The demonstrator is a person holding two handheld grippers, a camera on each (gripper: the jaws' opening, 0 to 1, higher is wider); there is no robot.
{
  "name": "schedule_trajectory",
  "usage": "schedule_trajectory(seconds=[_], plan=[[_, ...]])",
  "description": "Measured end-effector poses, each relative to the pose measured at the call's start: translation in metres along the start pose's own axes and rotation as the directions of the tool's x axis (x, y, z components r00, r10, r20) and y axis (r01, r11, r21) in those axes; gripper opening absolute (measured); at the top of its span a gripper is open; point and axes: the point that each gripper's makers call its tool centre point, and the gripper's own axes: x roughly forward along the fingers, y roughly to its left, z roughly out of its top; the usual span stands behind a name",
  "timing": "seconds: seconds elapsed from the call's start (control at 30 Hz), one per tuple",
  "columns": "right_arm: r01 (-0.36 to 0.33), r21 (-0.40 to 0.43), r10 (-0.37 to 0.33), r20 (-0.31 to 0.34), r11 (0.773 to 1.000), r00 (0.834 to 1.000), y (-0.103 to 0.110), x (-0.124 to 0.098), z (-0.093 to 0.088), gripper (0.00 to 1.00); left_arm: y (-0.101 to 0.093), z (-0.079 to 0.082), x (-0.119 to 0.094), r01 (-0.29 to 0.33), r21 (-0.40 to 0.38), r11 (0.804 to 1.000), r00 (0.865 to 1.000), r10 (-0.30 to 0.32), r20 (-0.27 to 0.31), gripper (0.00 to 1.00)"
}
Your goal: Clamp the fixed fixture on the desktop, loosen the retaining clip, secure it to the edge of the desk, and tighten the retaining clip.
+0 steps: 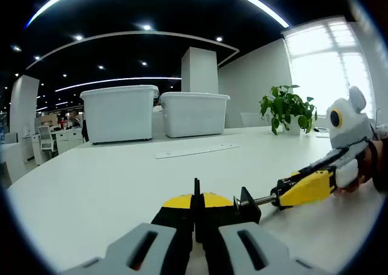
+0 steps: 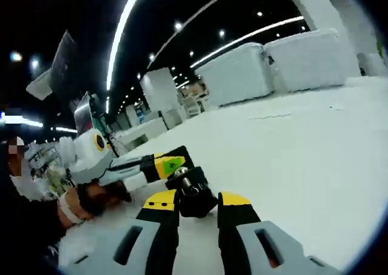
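Now first step: left tool [image 1: 195,229] closed on clamp [image 1: 242,203] lying on tabletop [image 1: 109,178]; right tool [image 2: 197,217] grips its handle end. Next: loosen retaining clip, carry to tabletop edge.

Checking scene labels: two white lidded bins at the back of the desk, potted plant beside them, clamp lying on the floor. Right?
Not quite. The clamp lies on the white desk, not the floor; the left gripper view shows it. The two white lidded bins at the back and the potted plant beside them are as you say.
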Motion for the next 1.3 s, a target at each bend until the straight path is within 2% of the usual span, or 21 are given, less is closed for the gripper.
schedule_trajectory(seconds=[0.03, 0.1, 0.13, 0.17, 0.2, 0.3, 0.4, 0.43, 0.47, 0.5, 0.57, 0.6, 0.67, 0.7, 0.73, 0.8, 0.87, 0.97, 1.07, 1.2, 1.3], plan=[[0.012, -0.117, -0.012, 0.005, 0.993, 1.000, 0.003, 0.000, 0.001, 0.22, 0.000, 0.000, 0.000, 0.000, 0.001, 1.000, 1.000, 0.000, 0.000, 0.04], [0.044, -0.305, -0.042, 0.015, 0.951, 0.999, 0.003, 0.001, 0.004, 0.22, 0.000, 0.000, 0.000, 0.000, 0.000, 1.000, 1.000, 0.000, 0.000, 0.04], [0.064, -0.445, -0.058, 0.026, 0.893, 0.998, 0.007, 0.000, 0.005, 0.22, 0.000, 0.000, 0.000, 0.000, -0.001, 1.000, 1.000, 0.000, 0.000, 0.04], [0.074, -0.513, -0.066, 0.035, 0.855, 0.997, 0.009, 0.000, 0.006, 0.22, 0.000, 0.000, 0.000, -0.001, 0.000, 1.000, 1.000, 0.001, -0.001, 0.04], [0.094, -0.619, -0.080, 0.050, 0.780, 0.995, 0.010, 0.000, 0.006, 0.22, 0.000, 0.000, 0.000, -0.001, -0.001, 1.000, 1.000, 0.001, -0.001, 0.04], [0.129, -0.736, -0.112, 0.072, 0.665, 0.991, 0.013, 0.001, 0.006, 0.22, 0.000, 0.000, 0.000, -0.001, -0.001, 1.000, 1.000, 0.001, -0.001, 0.04], [0.145, -0.792, -0.126, 0.087, 0.593, 0.988, 0.013, 0.002, 0.005, 0.22, 0.000, 0.000, 0.000, -0.002, -0.002, 1.000, 1.000, 0.002, -0.001, 0.04], [0.153, -0.812, -0.124, 0.100, 0.564, 0.987, 0.014, 0.001, 0.006, 0.23, 0.000, 0.000, 0.000, -0.002, -0.004, 1.000, 1.000, 0.002, -0.001, 0.04], [0.158, -0.840, -0.123, 0.109, 0.519, 0.986, 0.016, 0.000, 0.007, 0.22, 0.001, 0.000, 0.000, -0.002, -0.004, 1.000, 1.000, 0.002, -0.001, 0.04], [0.158, -0.842, -0.126, 0.107, 0.515, 0.986, 0.016, 0.000, 0.006, 0.23, 0.000, -0.001, 0.000, -0.003, -0.003, 1.000, 1.000, 0.003, -0.001, 0.04], [0.150, -0.806, -0.134, 0.088, 0.573, 0.987, 0.015, 0.001, 0.005, 0.23, 0.000, -0.001, 0.000, -0.003, -0.003, 1.000, 1.000, 0.003, -0.001, 0.04], [0.135, -0.733, -0.132, 0.063, 0.667, 0.989, 0.012, 0.001, 0.003, 0.24, 0.001, -0.001, 0.000, -0.003, -0.004, 1.000, 1.000, 0.003, -0.001, 0.04], [0.115, -0.570, -0.102, 0.055, 0.814, 0.993, 0.012, 0.001, 0.009, 0.26, 0.000, -0.001, 0.000, -0.003, -0.002, 1.000, 1.000, 0.003, -0.002, 0.04], [0.104, -0.502, -0.091, 0.050, 0.859, 0.995, 0.012, 0.001, 0.010, 0.29, 0.000, -0.001, 0.000, -0.003, -0.004, 1.000, 1.000, 0.003, -0.002, 0.04], [0.090, -0.357, -0.078, 0.047, 0.930, 0.996, 0.009, 0.000, 0.013, 0.34, 0.000, -0.001, 0.000, -0.003, -0.004, 1.000, 1.000, 0.003, -0.002, 0.04], [0.054, -0.148, -0.051, 0.024, 0.987, 0.998, 0.004, 0.000, 0.012, 0.43, 0.000, -0.001, 0.000, -0.002, -0.004, 1.000, 1.000, 0.002, -0.002, 0.04], [0.027, 0.060, -0.027, 0.012, 0.998, 1.000, -0.001, 0.000, 0.008, 0.42, 0.000, -0.001, 0.001, -0.002, -0.004, 1.000, 1.000, 0.002, -0.002, 0.04], [-0.010, 0.246, 0.013, -0.008, 0.969, 1.000, -0.002, -0.001, -0.002, 0.37, 0.000, -0.001, 0.001, -0.001, -0.003, 1.000, 1.000, 0.001, -0.002, 0.04], [0.016, 0.288, -0.004, -0.042, 0.958, 0.999, -0.009, 0.001, -0.013, 0.25, -0.001, -0.001, 0.002, -0.001, -0.003, 1.000, 1.000, 0.001, -0.002, 0.04], [-0.017, 0.390, 0.030, -0.028, 0.920, 0.999, -0.008, 0.000, -0.011, 0.24, -0.001, 0.000, 0.003, -0.001, -0.003, 1.000, 1.000, 0.001, -0.002, 0.04], [-0.031, 0.400, 0.044, -0.022, 0.916, 0.999, -0.008, -0.001, -0.012, 0.24, -0.001, 0.000, 0.002, -0.001, -0.002, 1.000, 1.000, 0.001, -0.002, 0.04]])
